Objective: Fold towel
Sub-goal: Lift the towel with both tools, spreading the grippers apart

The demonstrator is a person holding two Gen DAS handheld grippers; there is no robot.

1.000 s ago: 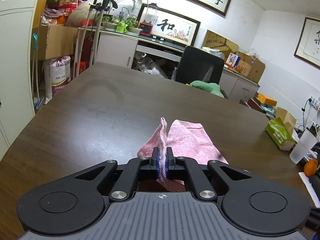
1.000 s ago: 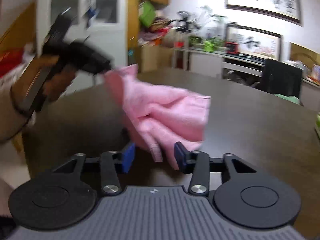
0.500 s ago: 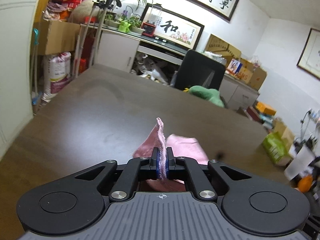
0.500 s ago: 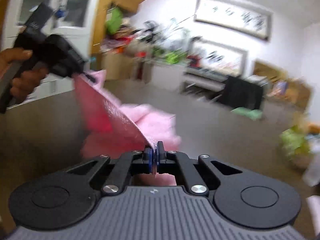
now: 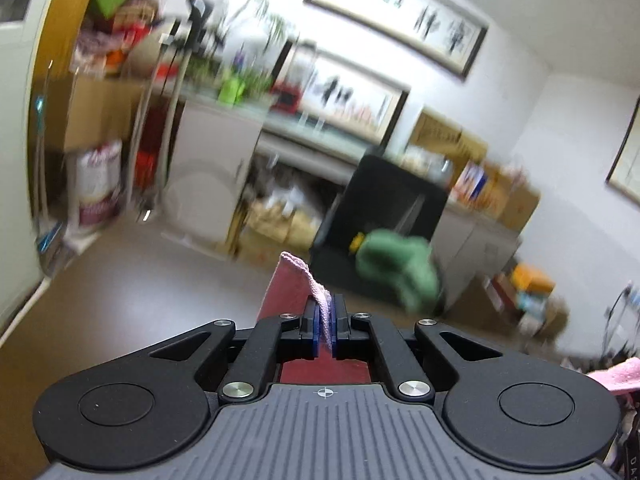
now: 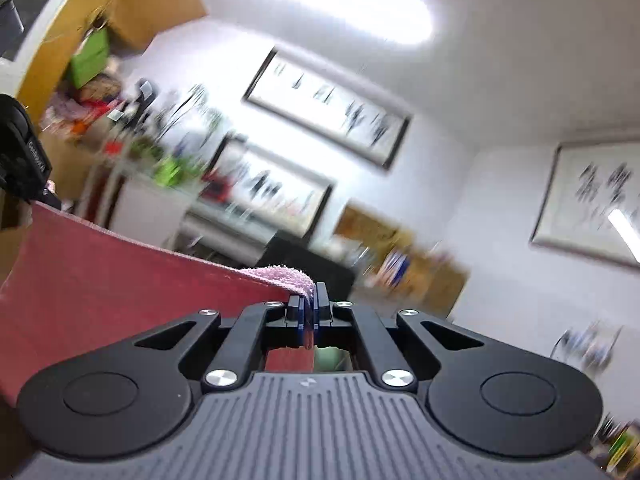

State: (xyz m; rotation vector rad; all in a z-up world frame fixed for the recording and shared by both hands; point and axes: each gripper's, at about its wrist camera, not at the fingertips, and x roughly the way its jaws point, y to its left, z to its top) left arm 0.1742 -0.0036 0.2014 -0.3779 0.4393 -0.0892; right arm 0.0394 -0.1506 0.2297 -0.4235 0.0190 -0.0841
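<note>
Nearest the left wrist camera, the left tool (image 5: 325, 326) was pressed together on a corner of the pink towel (image 5: 294, 288), a short tab of hem standing up above the blue pads and the cloth dropping away below and to the left of the jaws. In the right wrist view the right tool (image 6: 308, 316) was likewise pinched on another corner of the towel (image 6: 120, 292), with a fuzzy bit of hem folded over the top of its pads.

From the right tool the towel's top edge ran off leftward as a taut line toward the black body of the left tool at the frame's edge, so the long axis of the cloth lay between the two tools, held up in the air and hanging as a sheet. Judging by this, the next fold depends on keeping that edge stretched and level; neither hand looked nearer the cloth than the other, since each already held a corner.

The lower edge of the towel was cut off by the tool bodies in both views, so how it hung and whether it touched the counter could not be told. The brown counter (image 5: 132, 280) showed only in the left view, blurred. Beyond it, a black chair (image 5: 384, 208) and a green bundle (image 5: 396, 268) were smeared by motion.
</note>
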